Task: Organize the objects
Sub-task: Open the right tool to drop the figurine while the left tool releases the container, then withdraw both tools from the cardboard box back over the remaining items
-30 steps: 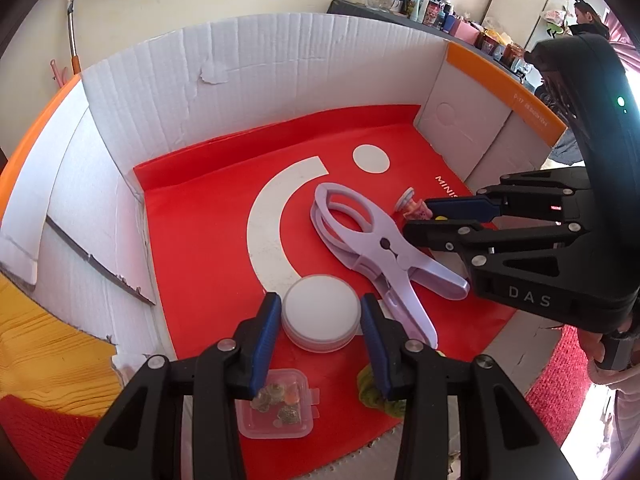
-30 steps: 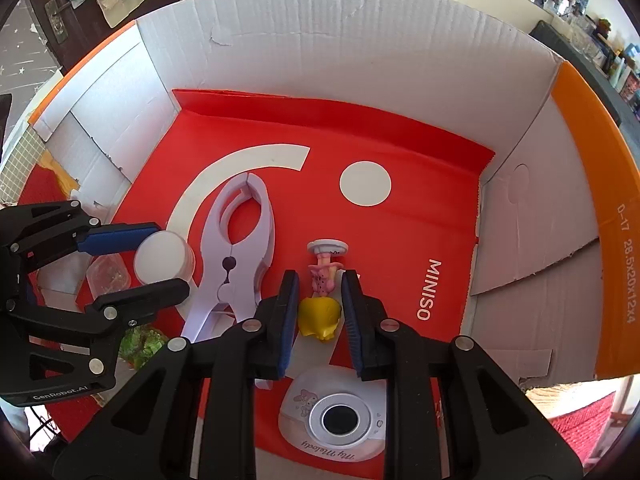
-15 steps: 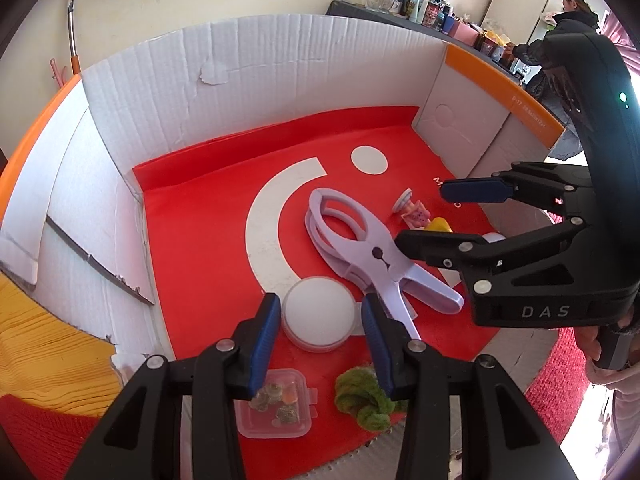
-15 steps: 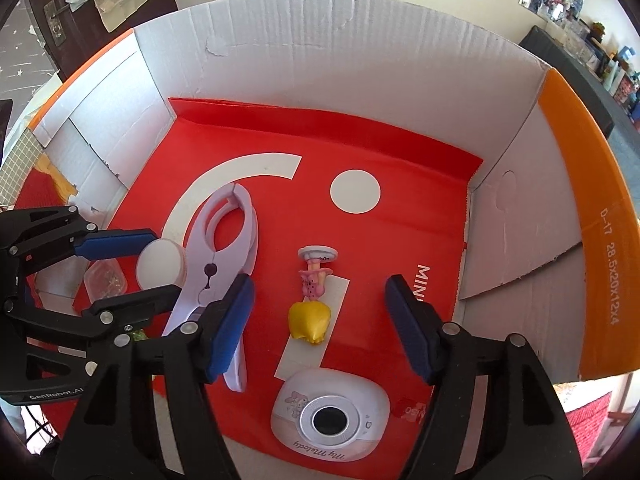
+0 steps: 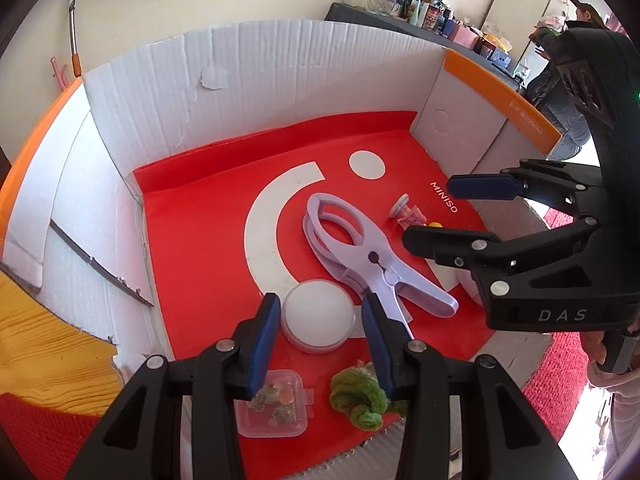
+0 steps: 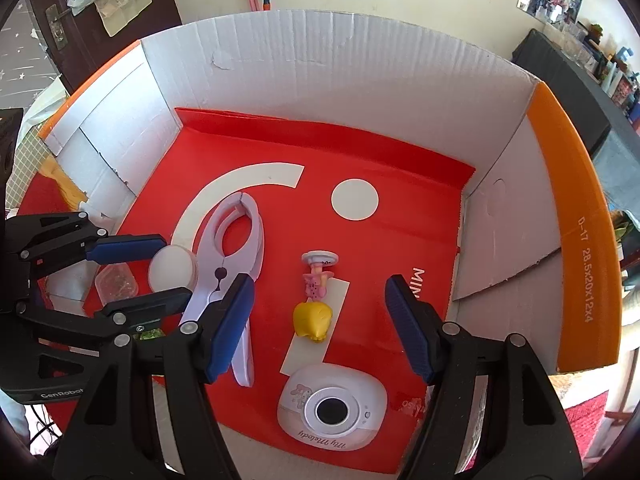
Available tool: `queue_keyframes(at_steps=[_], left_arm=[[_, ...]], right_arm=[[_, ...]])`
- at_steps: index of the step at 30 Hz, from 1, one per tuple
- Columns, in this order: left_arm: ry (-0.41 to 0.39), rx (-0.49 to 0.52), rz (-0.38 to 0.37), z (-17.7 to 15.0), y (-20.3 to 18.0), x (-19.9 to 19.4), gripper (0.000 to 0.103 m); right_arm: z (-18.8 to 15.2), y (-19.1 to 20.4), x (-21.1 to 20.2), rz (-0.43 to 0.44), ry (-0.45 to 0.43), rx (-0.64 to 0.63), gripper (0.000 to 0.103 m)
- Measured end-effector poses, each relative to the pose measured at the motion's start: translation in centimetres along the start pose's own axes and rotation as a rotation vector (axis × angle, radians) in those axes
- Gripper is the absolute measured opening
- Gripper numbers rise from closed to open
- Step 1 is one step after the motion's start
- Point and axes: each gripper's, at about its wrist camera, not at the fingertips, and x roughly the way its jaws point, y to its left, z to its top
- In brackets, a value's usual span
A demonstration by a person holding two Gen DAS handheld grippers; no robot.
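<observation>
The right gripper (image 6: 320,316) now stands wide open; a second ago it was shut on the small figure (image 6: 316,300), which lies free near the box's (image 6: 360,80) front edge. The left gripper (image 5: 320,316) is narrow around the round white tin (image 5: 318,316); I cannot tell if it presses.

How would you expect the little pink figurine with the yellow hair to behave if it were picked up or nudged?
The figurine lies flat on its side, so it probably won't tip. Its round base could make it pivot or roll in an arc when nudged. It looks like small hard plastic, likely light, with a thin middle that may be fragile.
</observation>
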Motion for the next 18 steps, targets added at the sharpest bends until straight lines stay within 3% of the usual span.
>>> queue_keyframes(at_steps=[11,18], left_arm=[[-0.005,0.001,0.006,0.0,0.0,-0.3,0.045],[-0.055,-0.002,-0.013,-0.2,0.0,-2.4,0.045]], right_arm=[[-0.3,0.2,-2.0,0.022,-0.035,0.008,0.067],[-0.3,1.6,-4.0,0.056,-0.096,-0.008,0.067]])
